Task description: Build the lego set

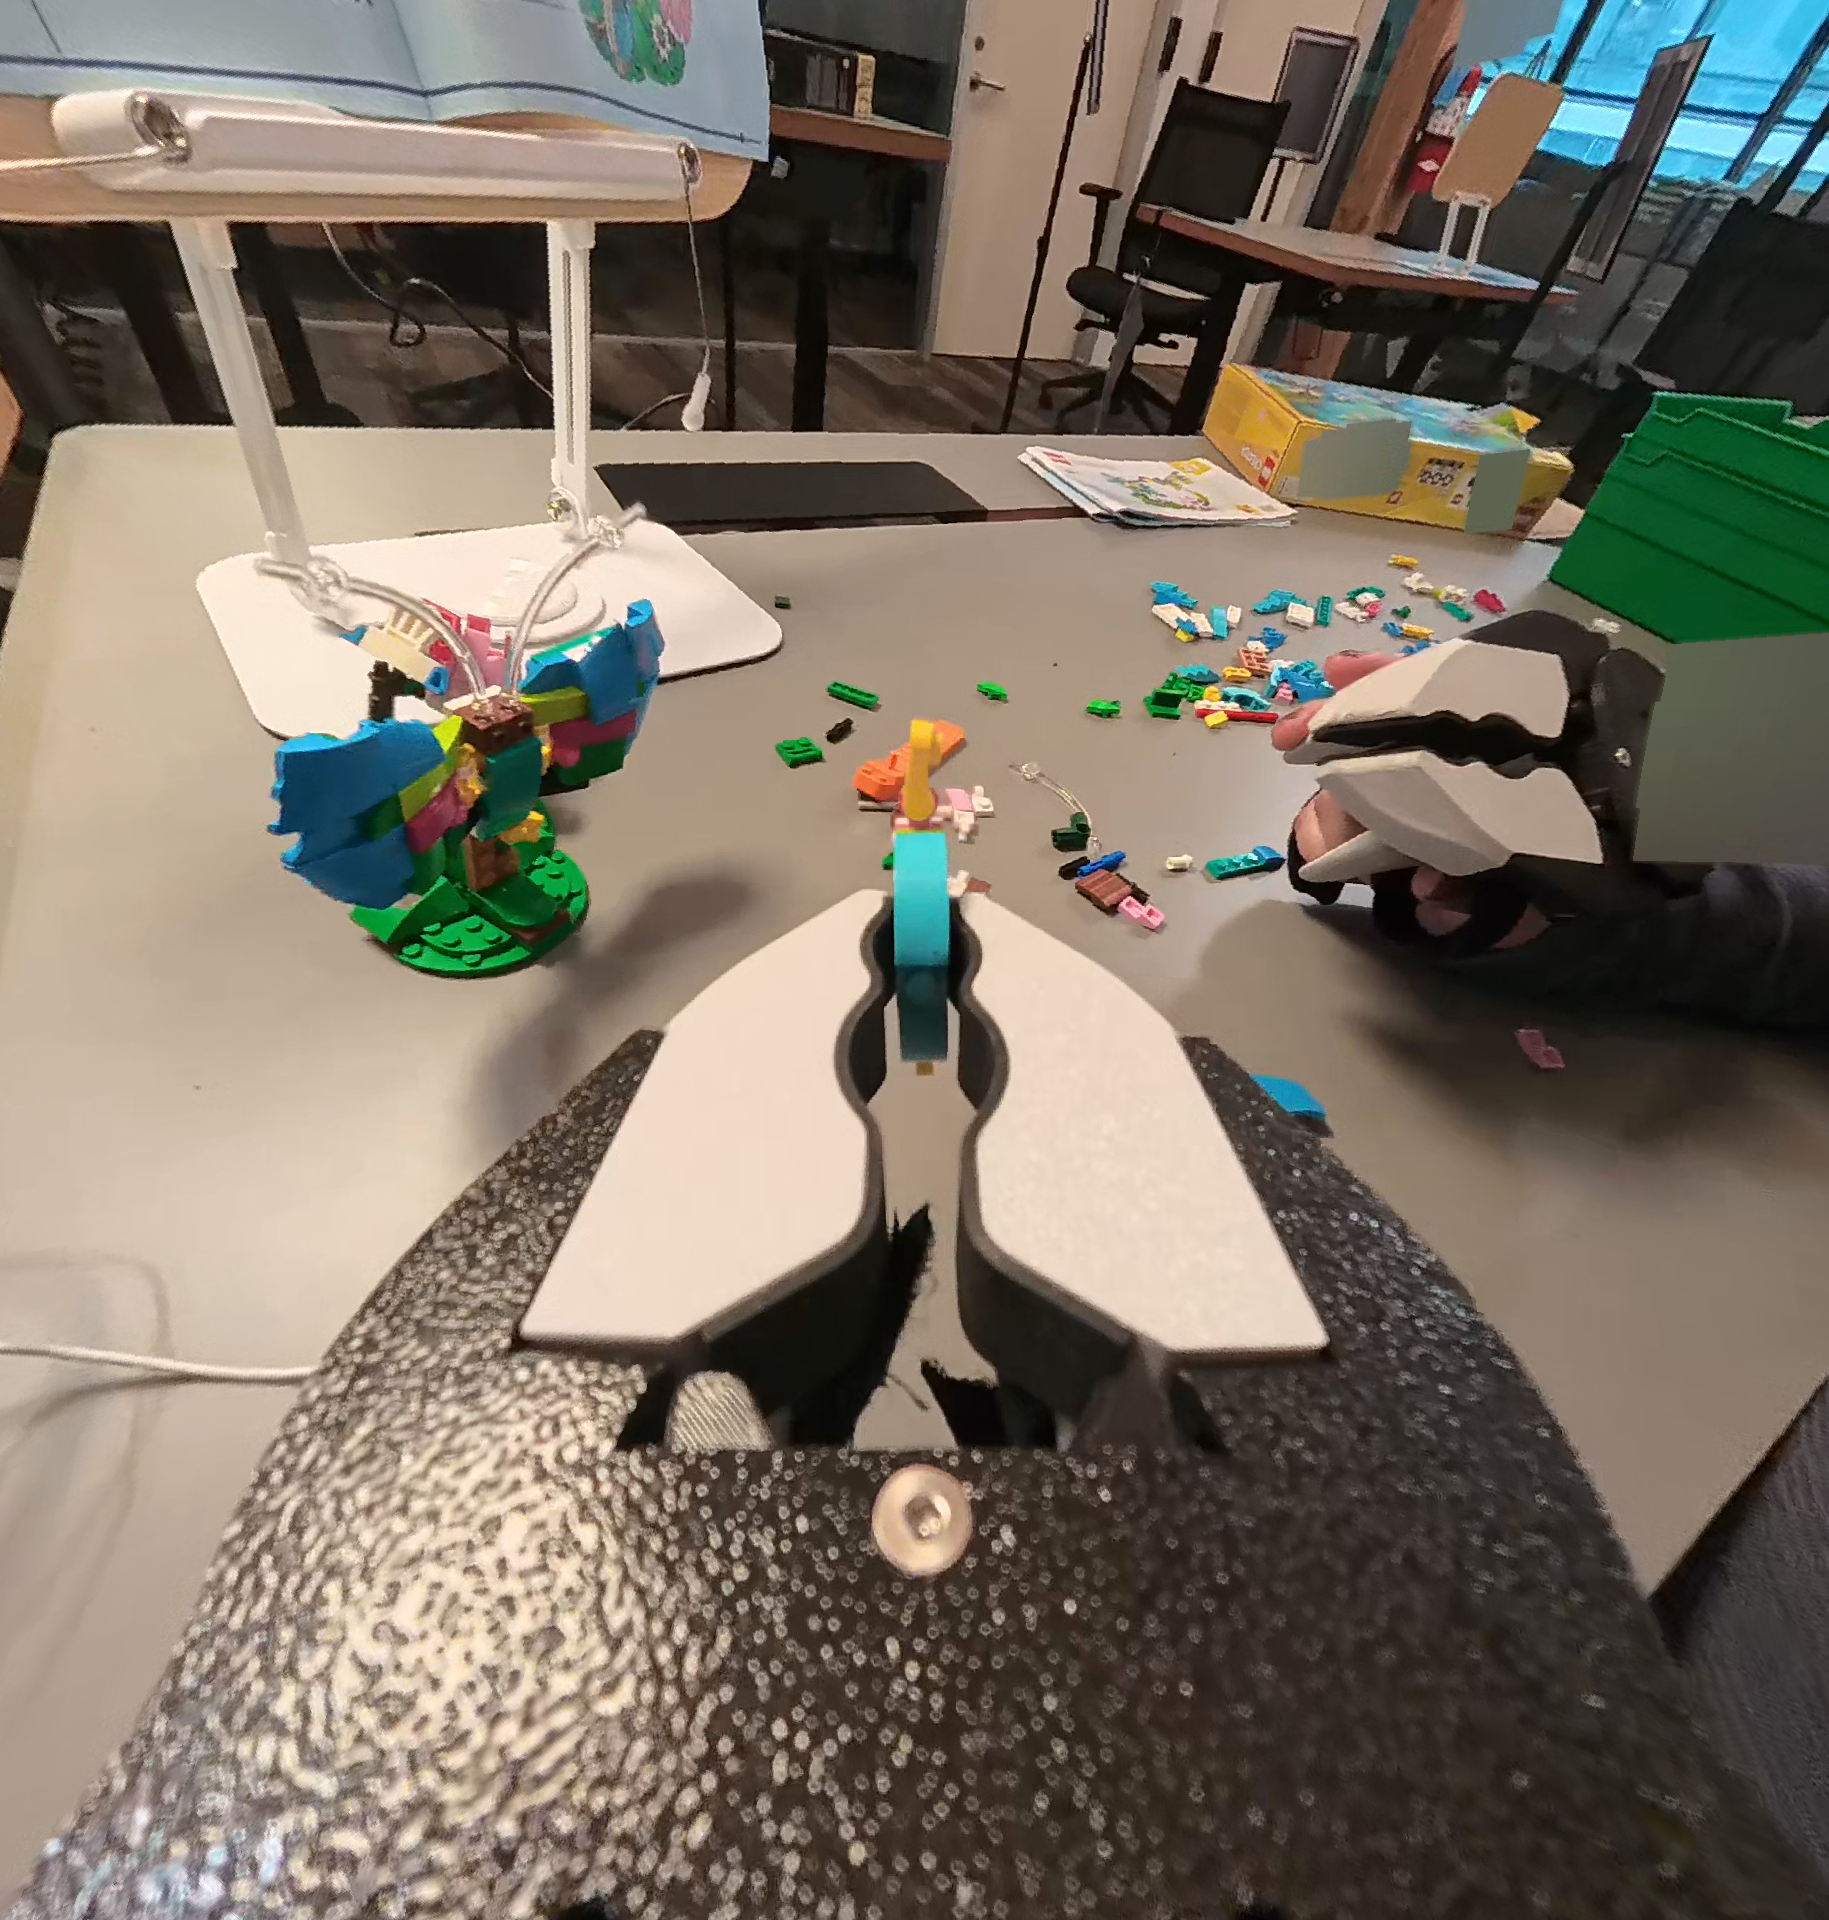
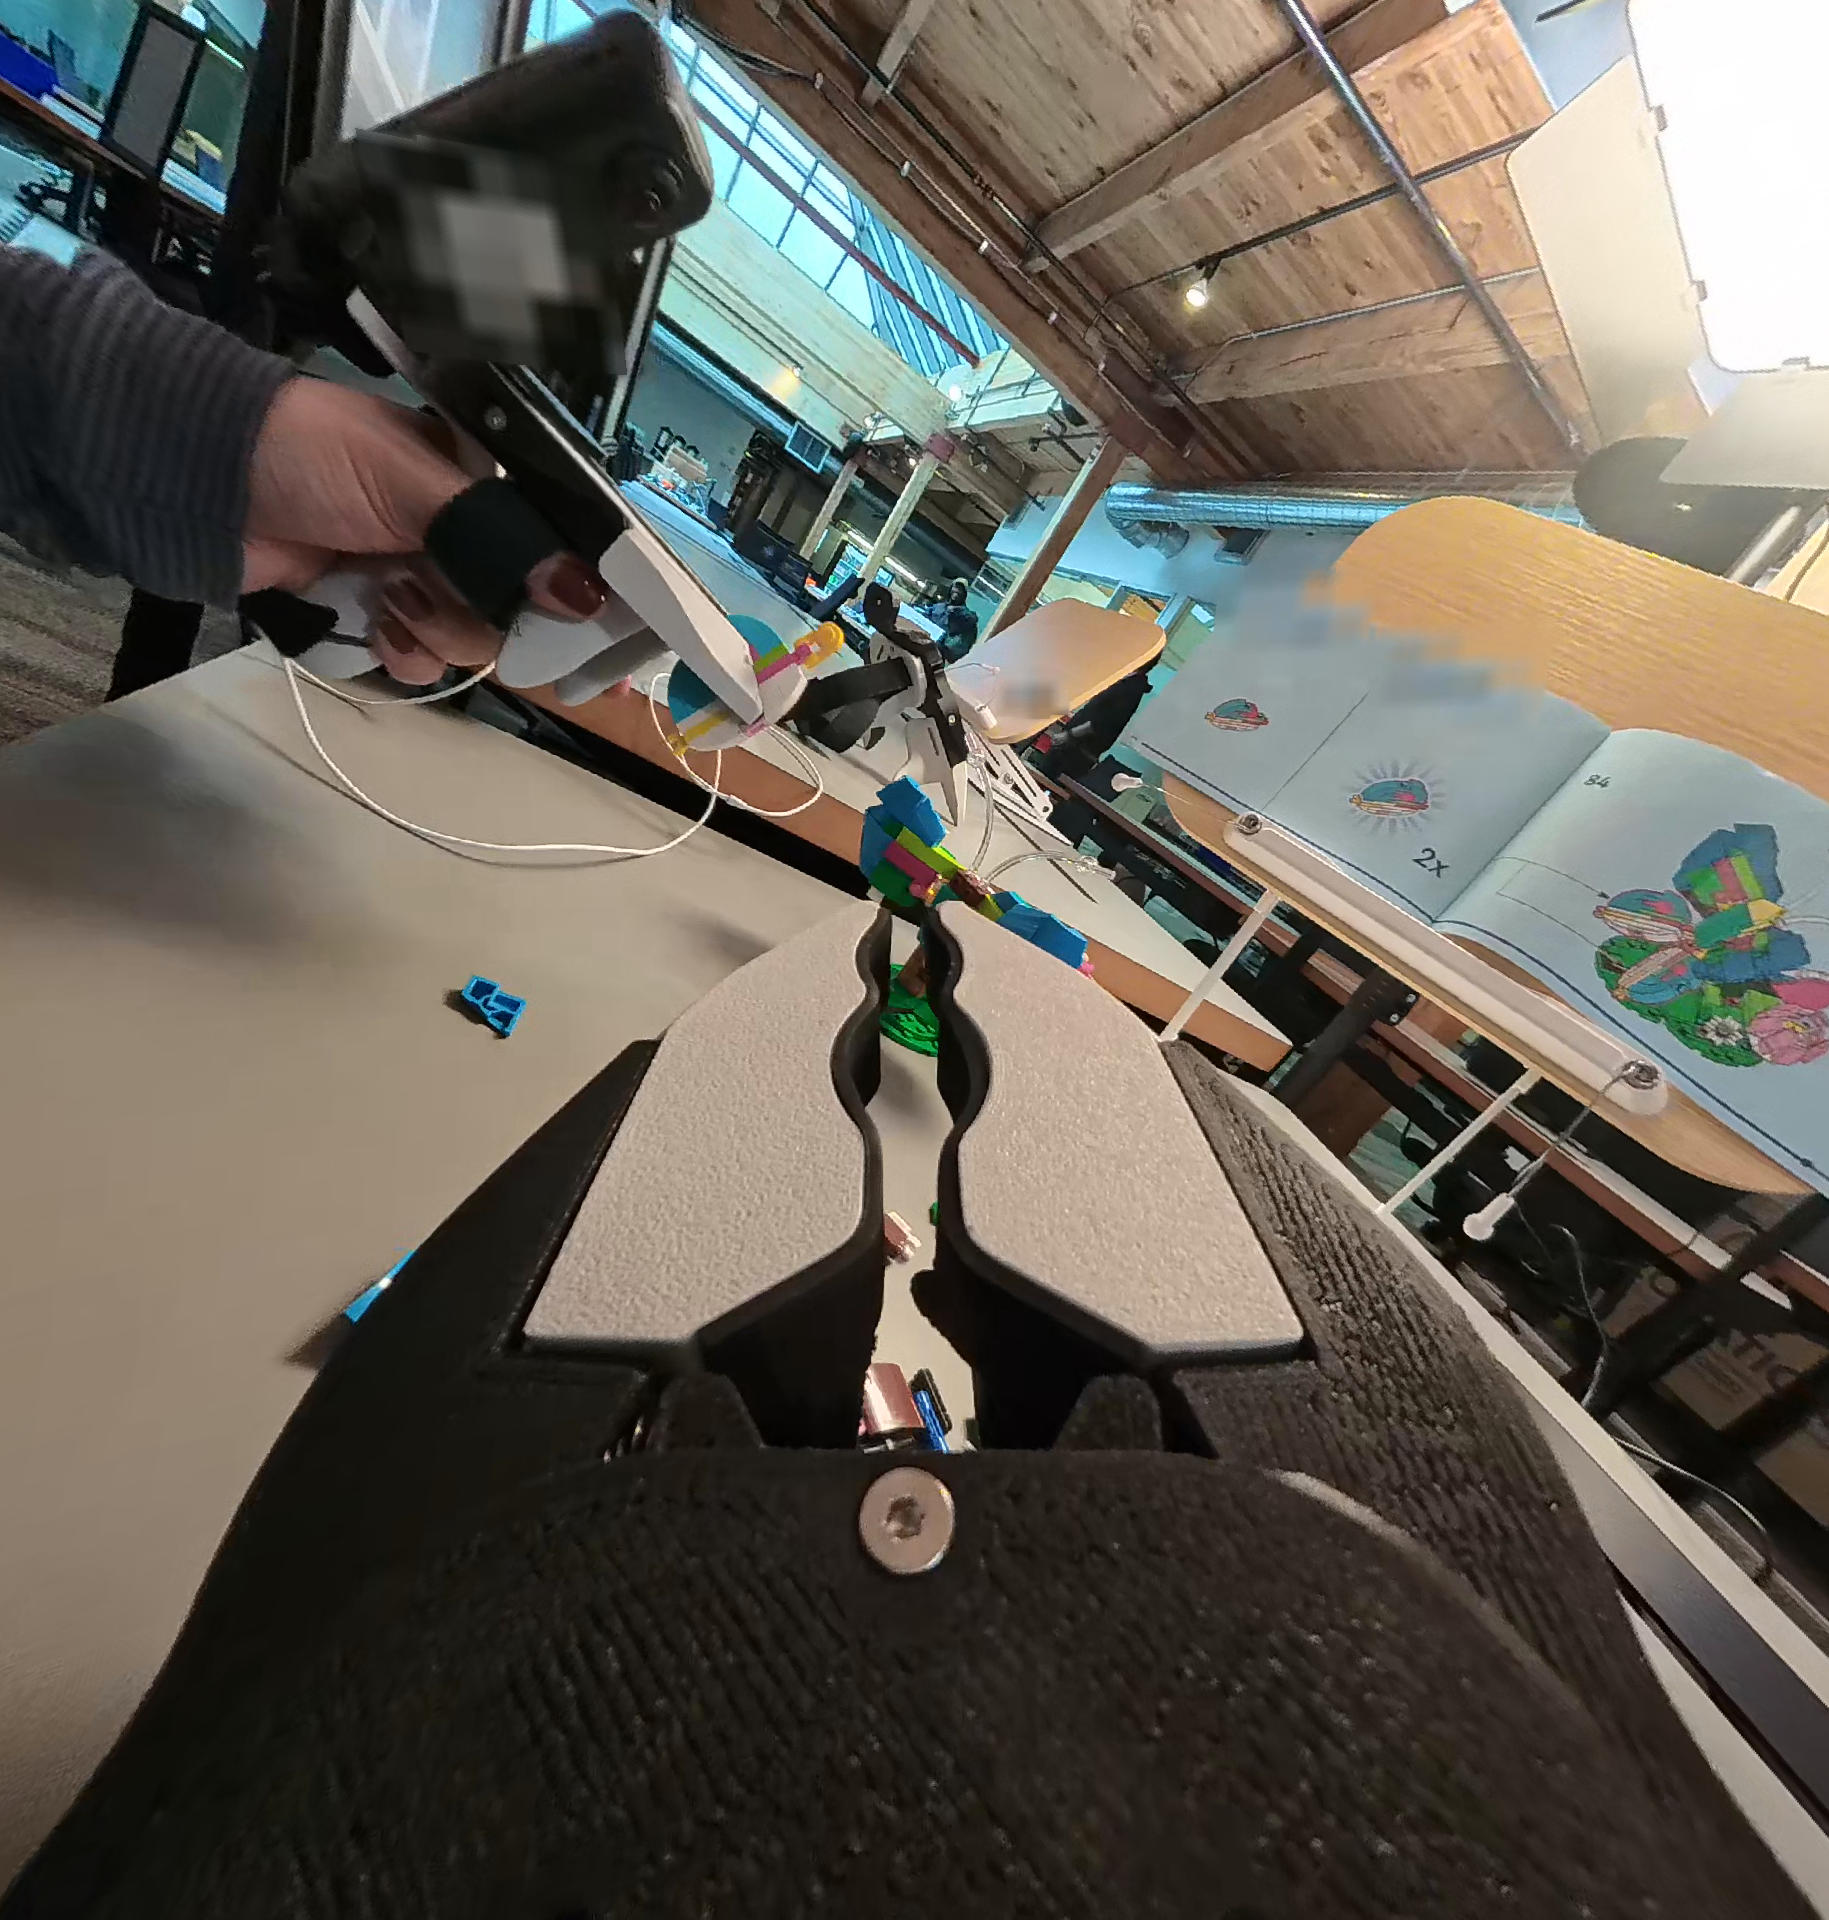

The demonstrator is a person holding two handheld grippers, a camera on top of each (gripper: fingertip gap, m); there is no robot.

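done: butterfly model (image 1: 442, 800) stands mostly built
left tool (image 1: 922, 914): I'm pinching a teal sub-assembly (image 1: 920, 925)
right tool (image 2: 910, 920): pressed nearly together, empty
left: loose bricks (image 1: 1263, 665) right of model

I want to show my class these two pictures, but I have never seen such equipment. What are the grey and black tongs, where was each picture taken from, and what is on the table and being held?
No robot here: a person holds a hand-held gripper in each hand, with a camera looking along its two fingers. The left hand-held gripper is shut on a small teal lego sub-assembly with a yellow piece on top, raised above the grey table. The right hand-held gripper rests low near the table, nearly closed, holding nothing. On the table stand a blue and green lego butterfly model, loose lego pieces, the lego box and a stand holding the open instruction book.
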